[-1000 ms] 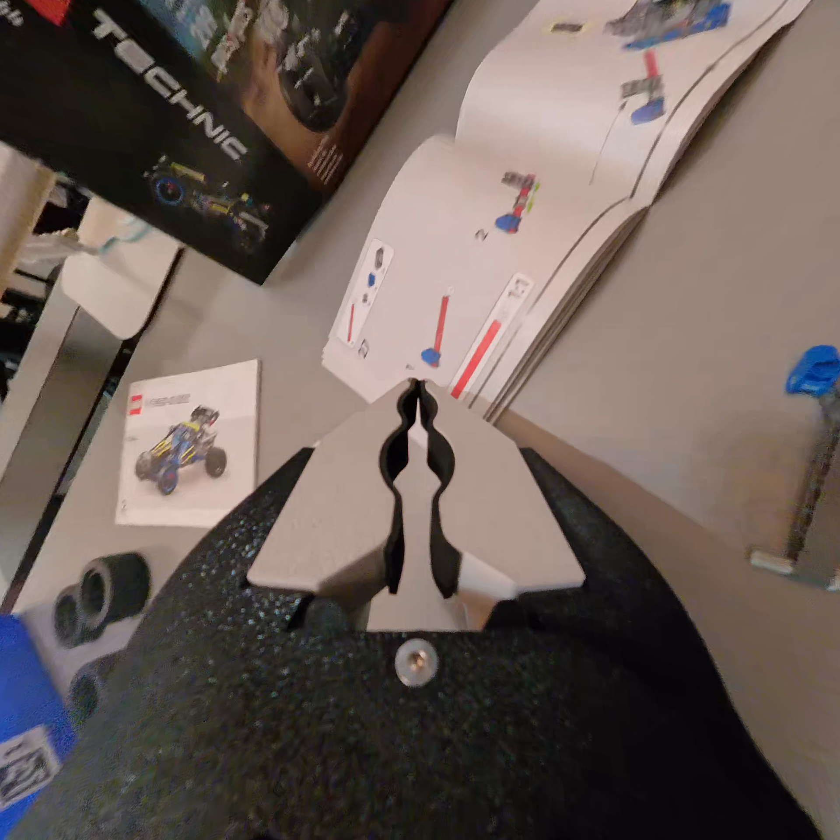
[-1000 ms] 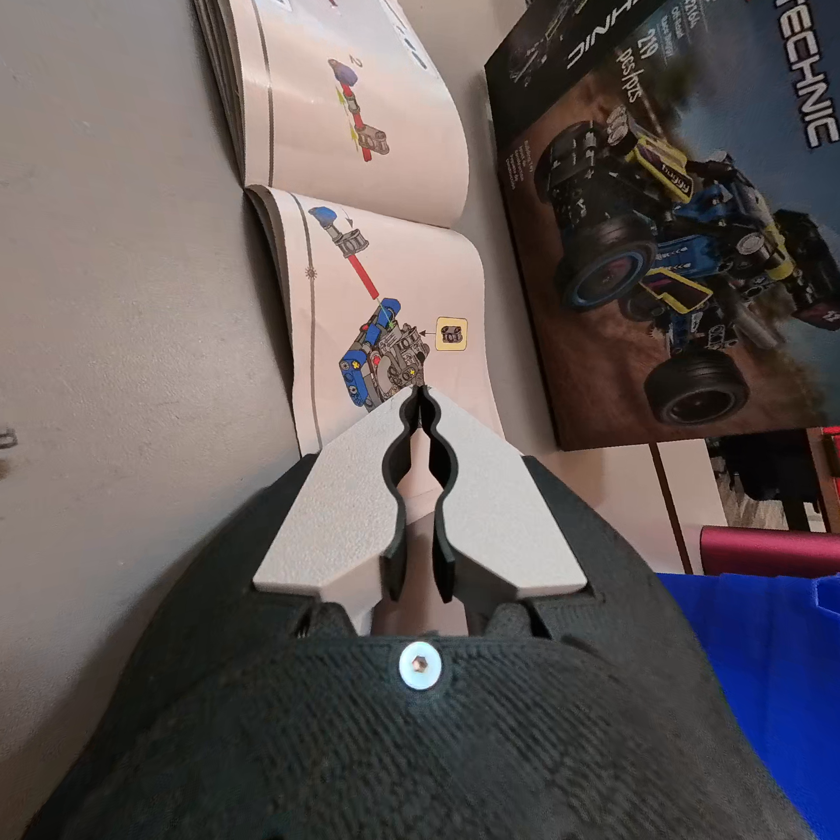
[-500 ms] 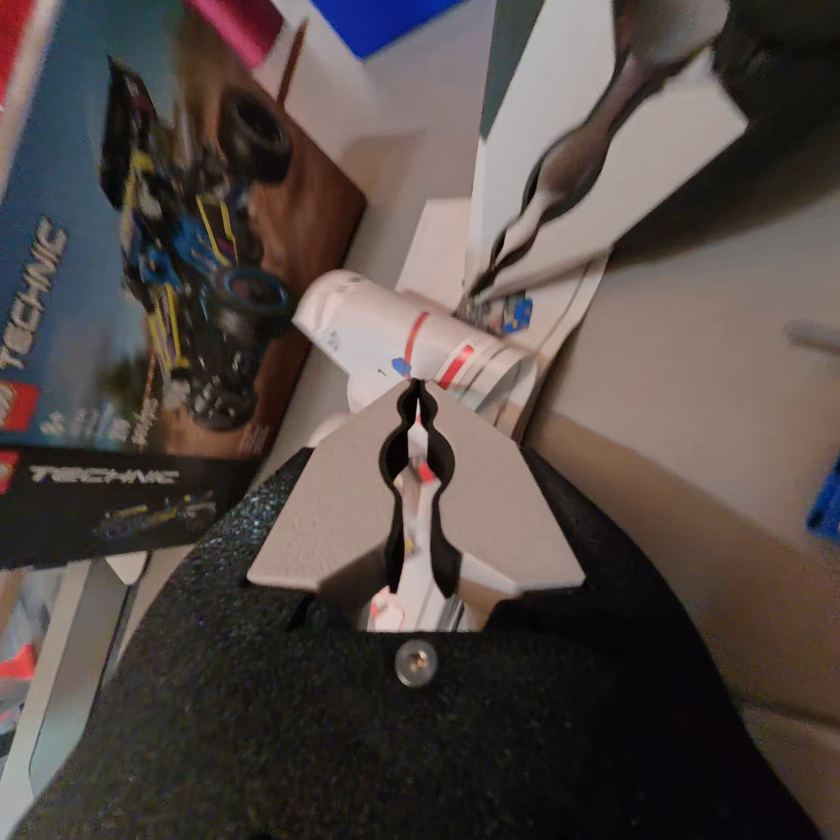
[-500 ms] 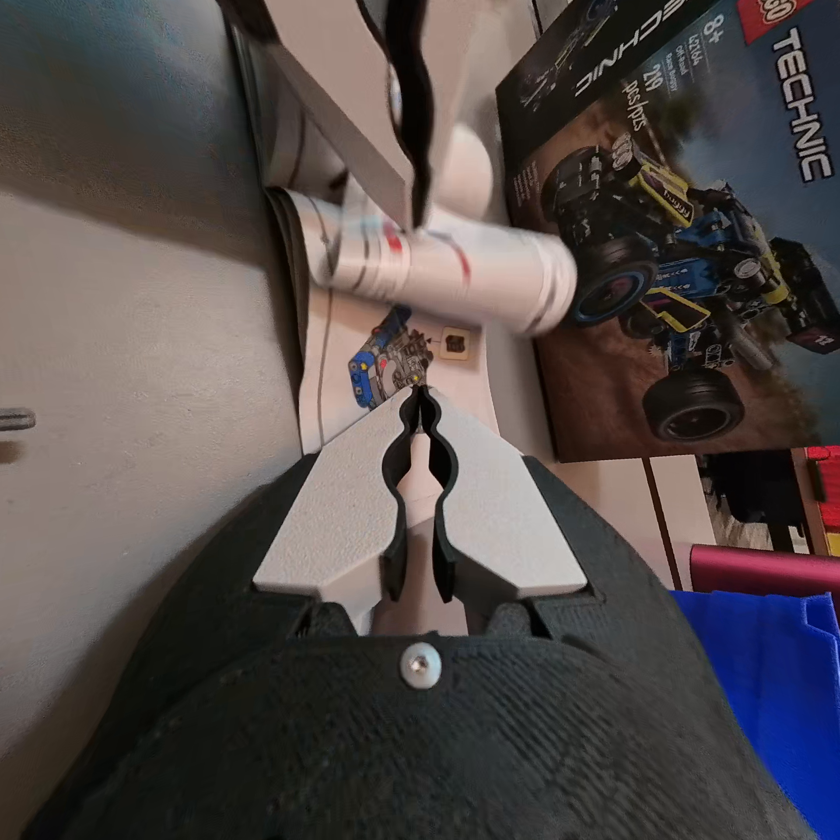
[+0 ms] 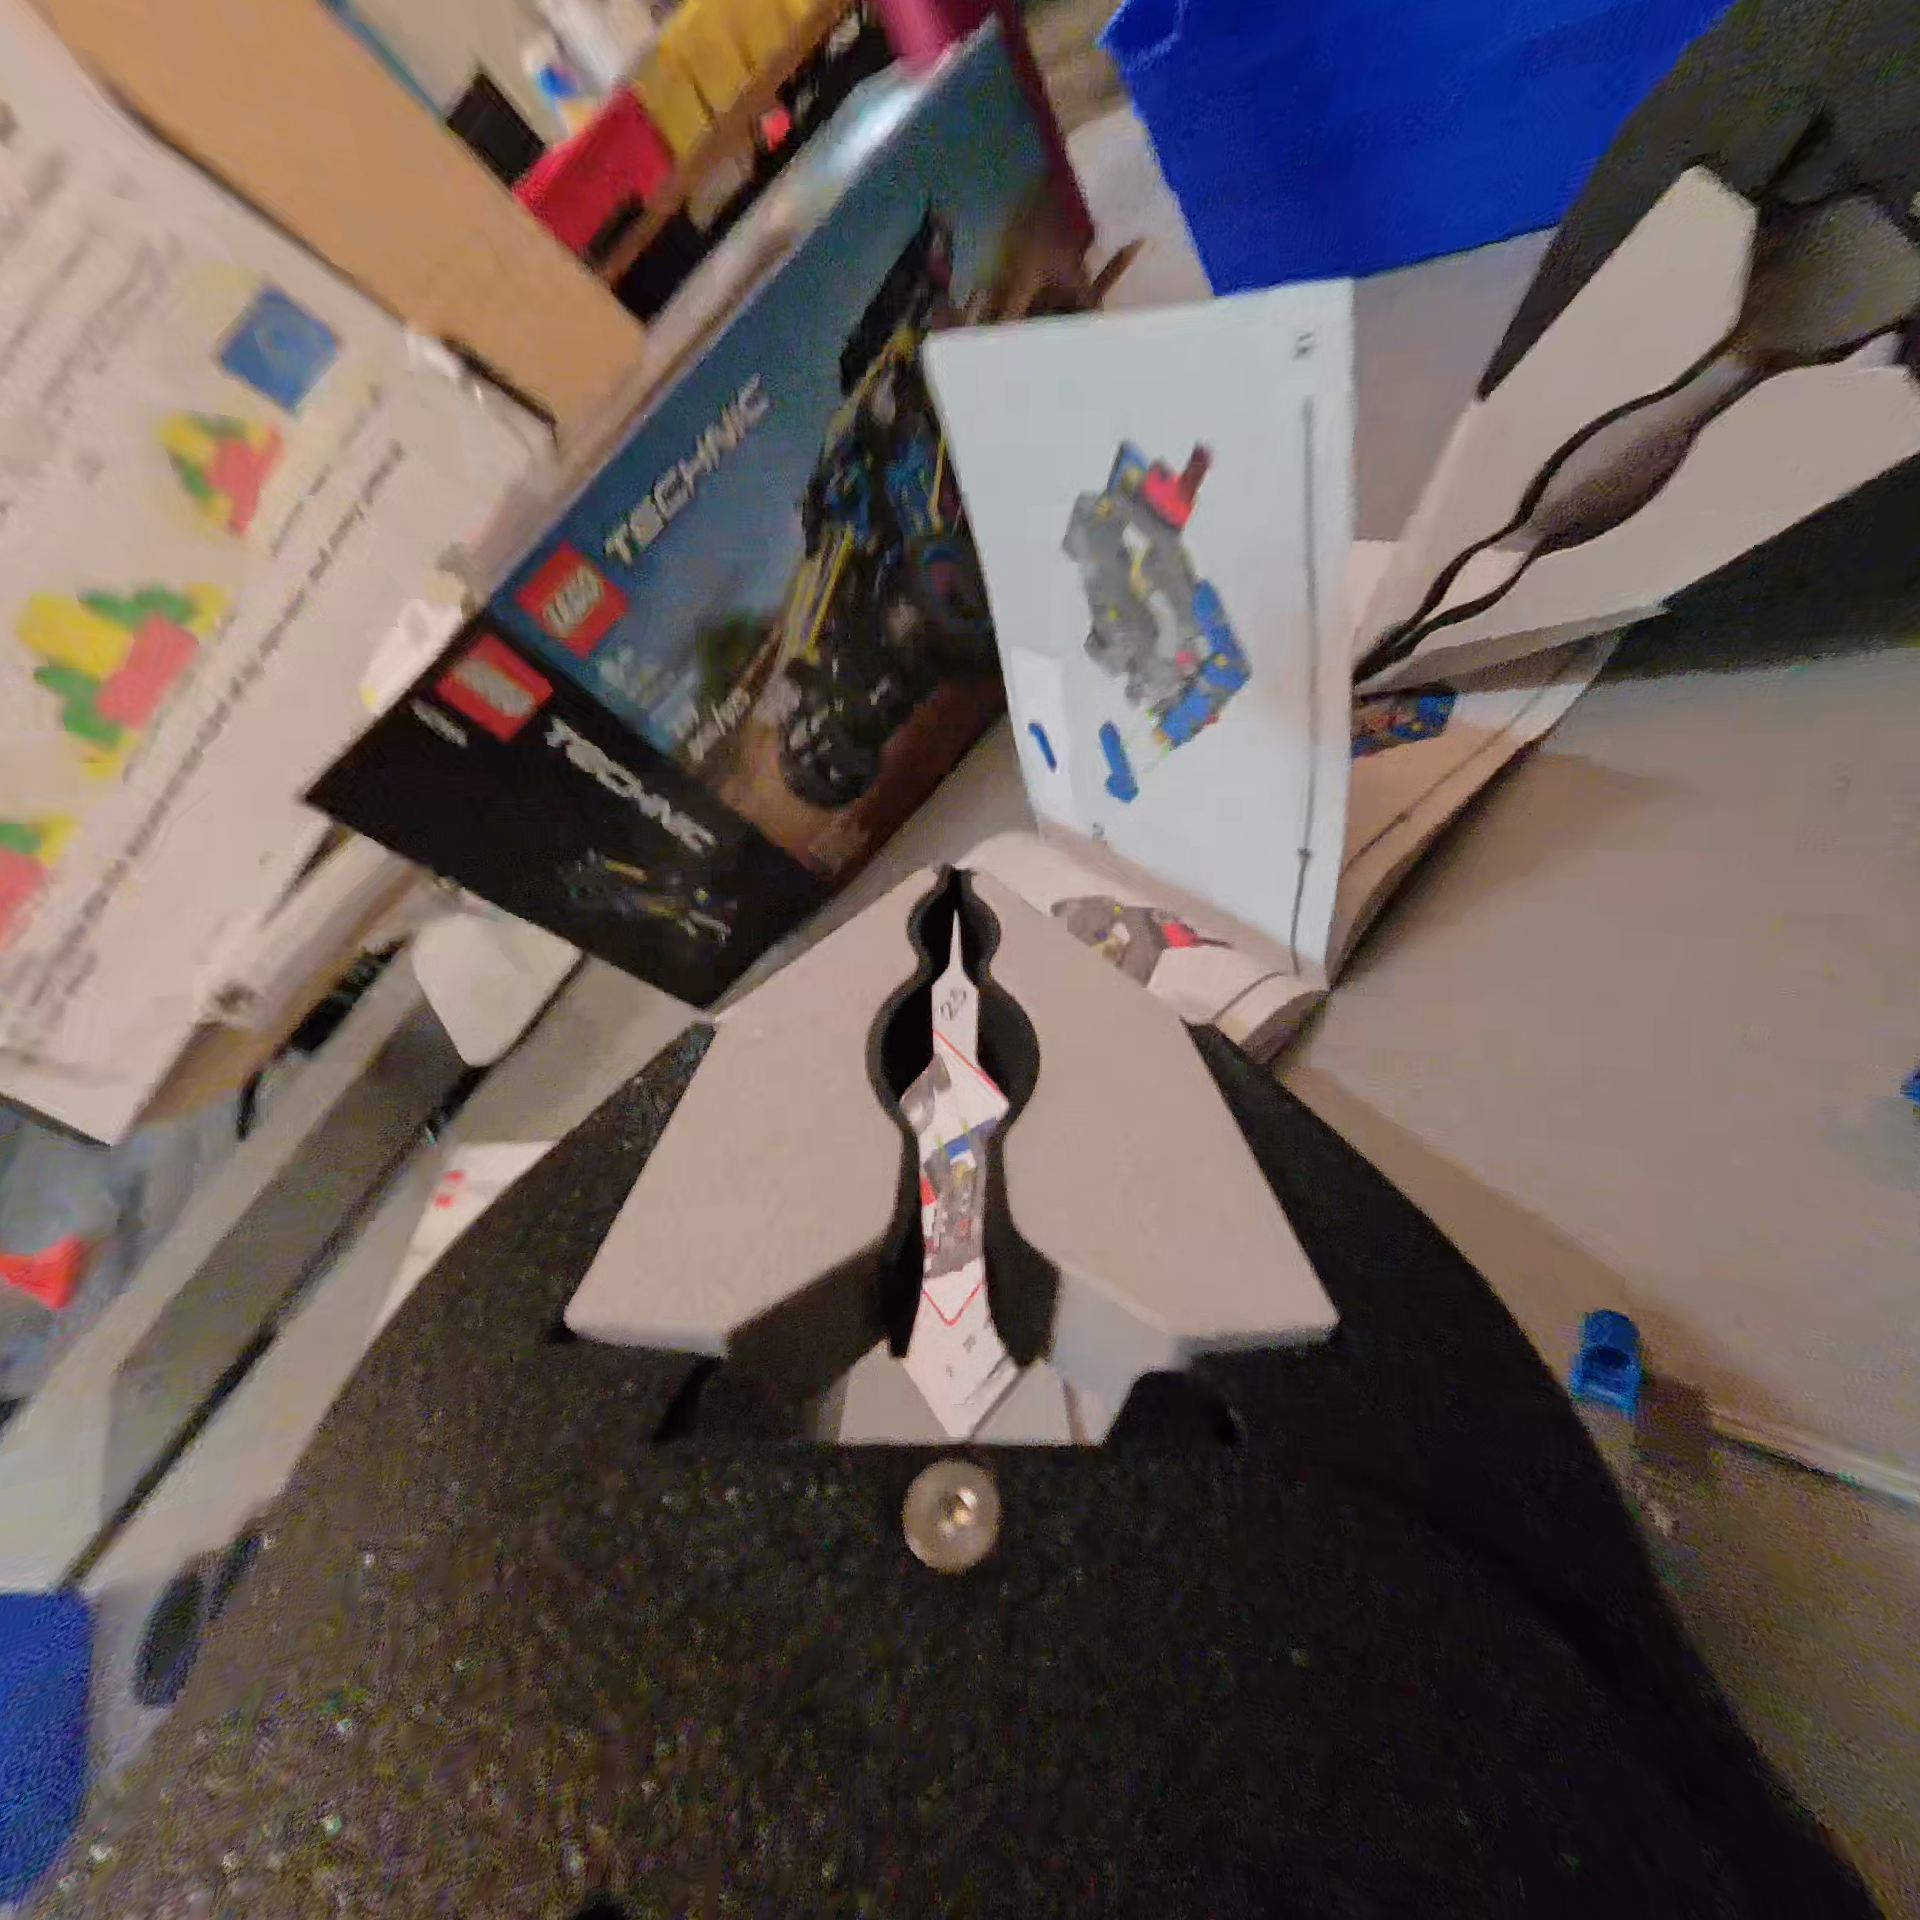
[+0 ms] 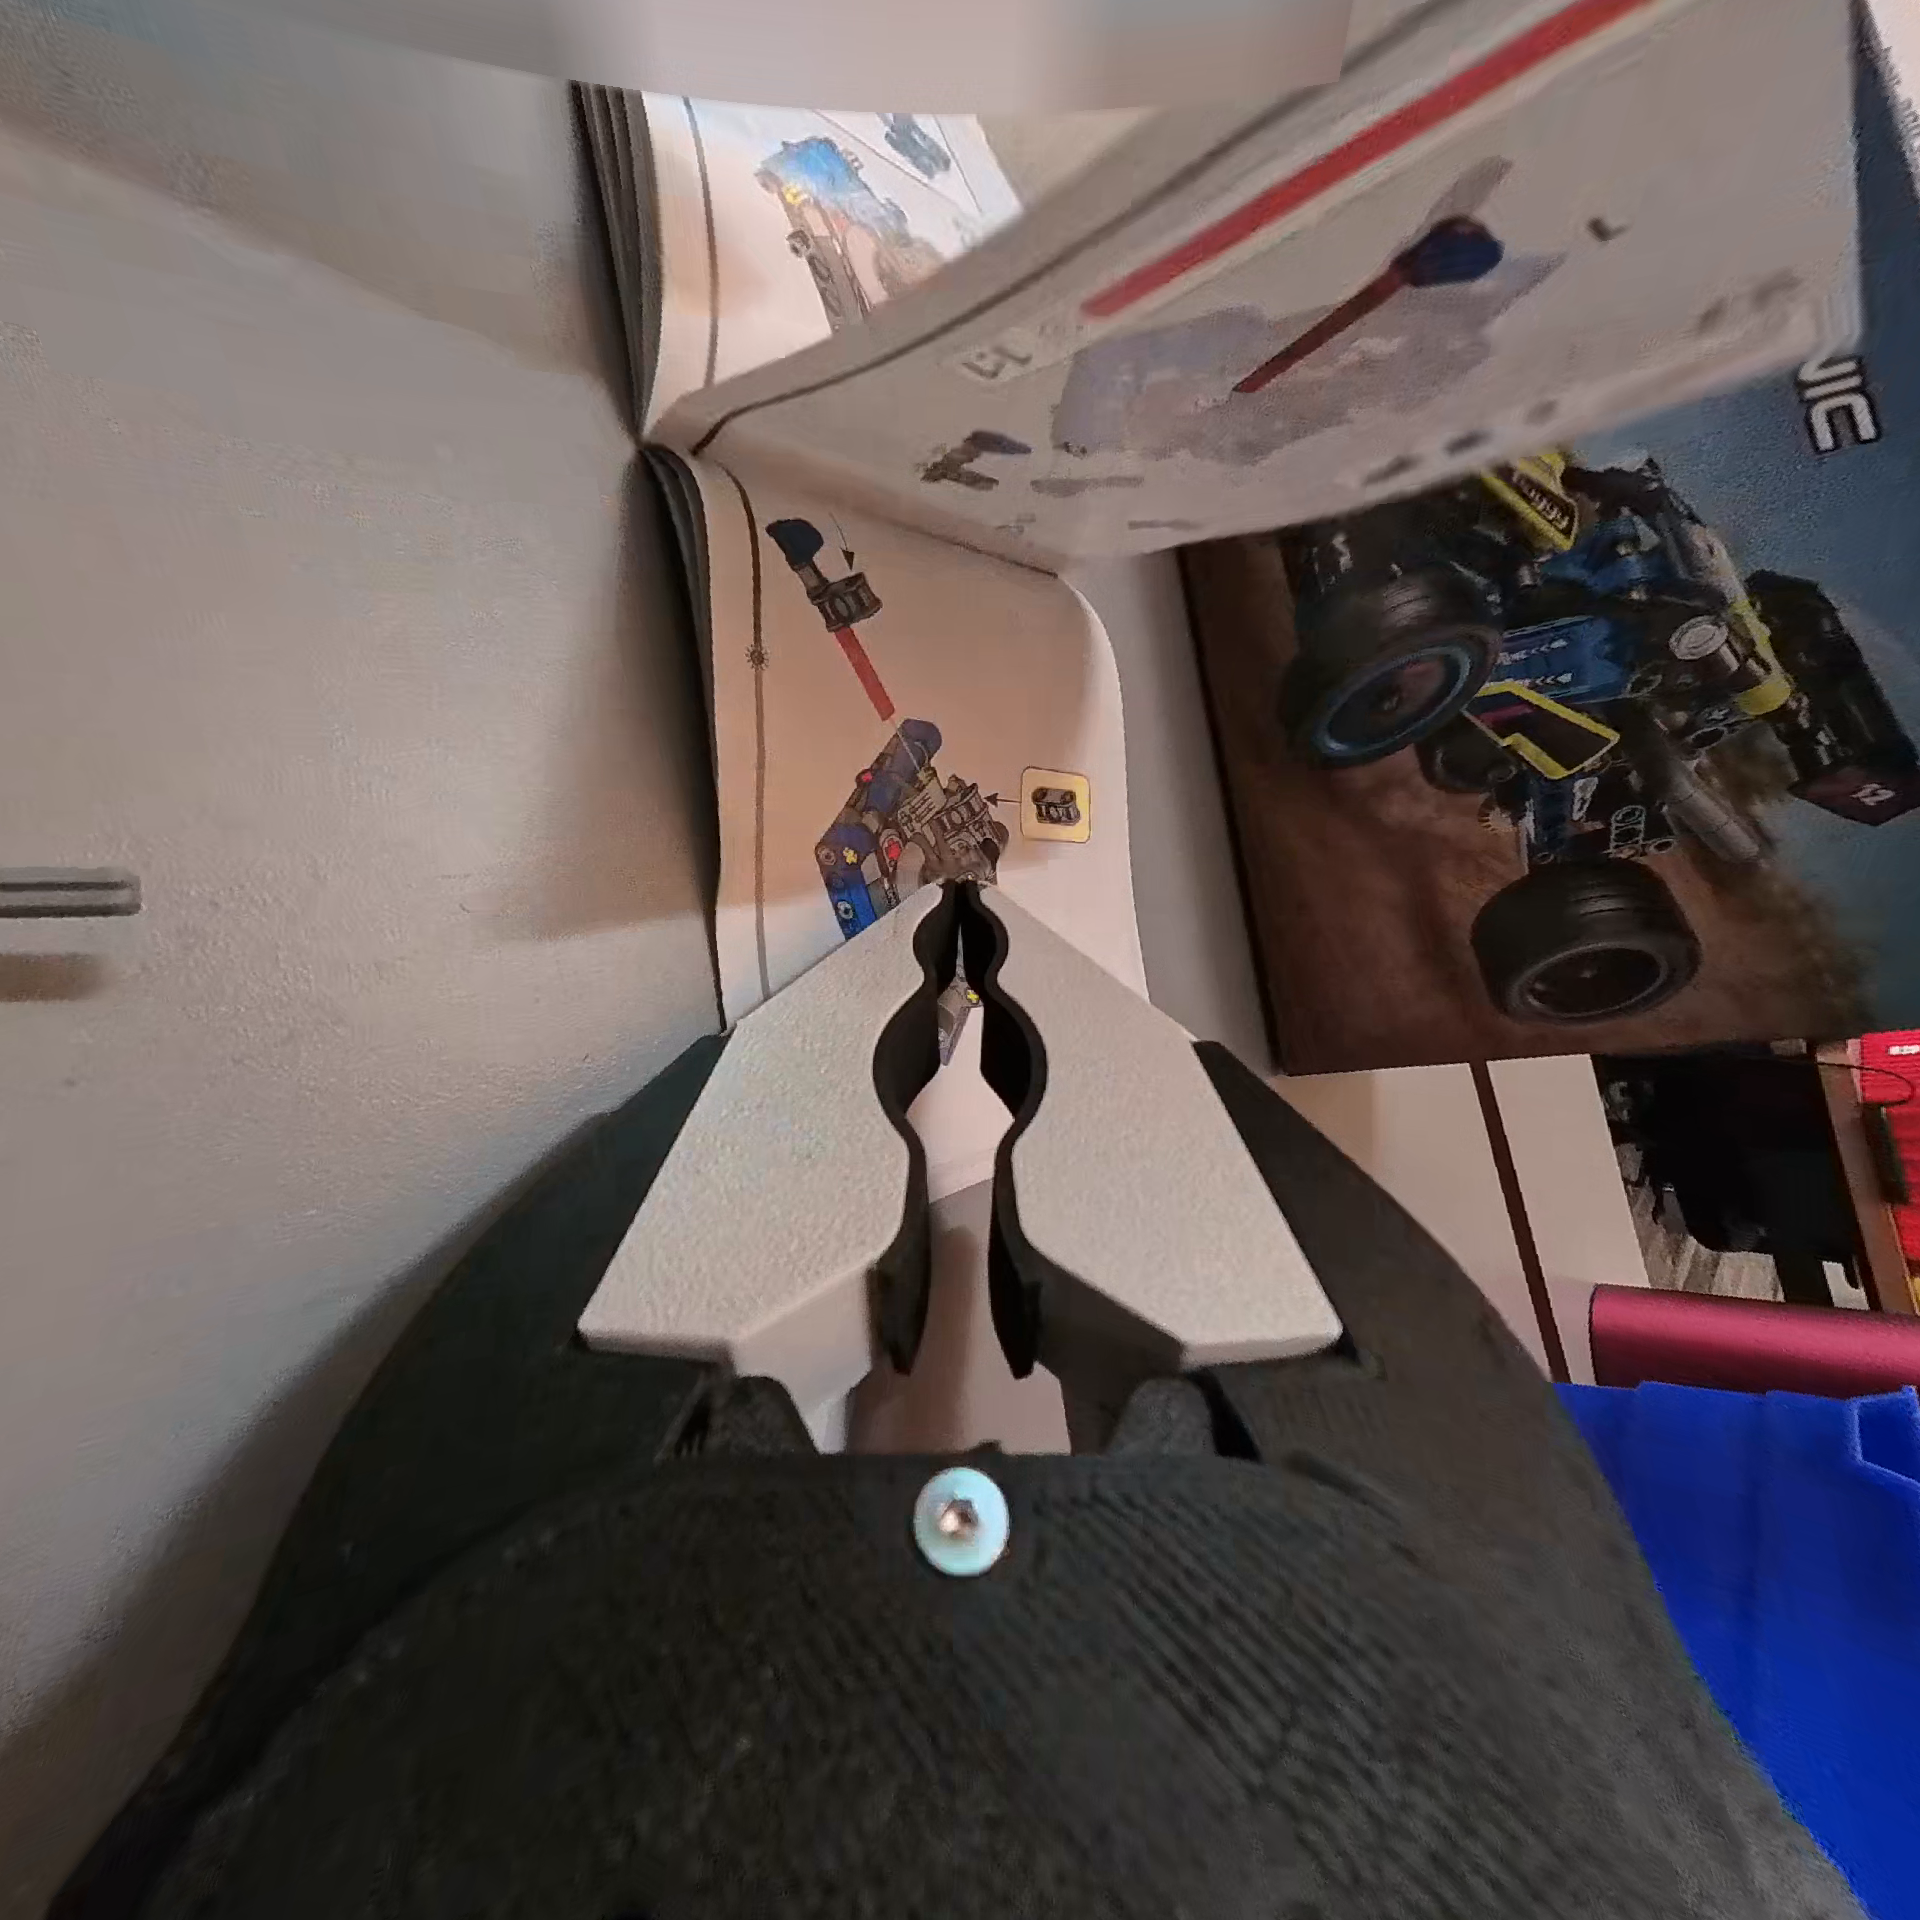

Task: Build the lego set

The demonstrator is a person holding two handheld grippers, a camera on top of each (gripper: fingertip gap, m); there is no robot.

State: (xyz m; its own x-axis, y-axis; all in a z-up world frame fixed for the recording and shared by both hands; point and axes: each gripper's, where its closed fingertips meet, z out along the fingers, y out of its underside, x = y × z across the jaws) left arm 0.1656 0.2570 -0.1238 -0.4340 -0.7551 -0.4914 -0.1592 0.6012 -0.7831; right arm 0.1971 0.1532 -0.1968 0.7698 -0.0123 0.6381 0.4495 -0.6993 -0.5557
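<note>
The open instruction booklet (image 6: 914, 665) lies on the grey table. One of its pages (image 5: 1164, 623) stands lifted, mid-turn; it also shows, blurred, in the right wrist view (image 6: 1351, 312). My left gripper (image 5: 956, 883) is shut, low in front of the lifted page, and printed paper shows through the gap between its jaws. My right gripper (image 6: 961, 894) is shut with its tips on the booklet's flat right-hand page; it also shows in the left wrist view (image 5: 1371, 665). A small blue piece (image 5: 1605, 1371) and a grey axle (image 6: 68, 894) lie on the table.
The set's box (image 5: 727, 582) lies just behind the booklet and also shows in the right wrist view (image 6: 1558, 779). A blue bin (image 6: 1766, 1558) stands to the right, with a magenta object (image 6: 1756, 1351) beside it. A cardboard box (image 5: 343, 187) and a printed sheet (image 5: 156, 623) are at the left. About 15 cm separates my left fingertips from my right. The small blue piece (image 5: 1605, 1371) lies around 12 cm away from my left fingertips.
My left gripper has swung over to the booklet and a page has lifted from curled to upright. My right gripper has stayed shut on the right-hand page.
</note>
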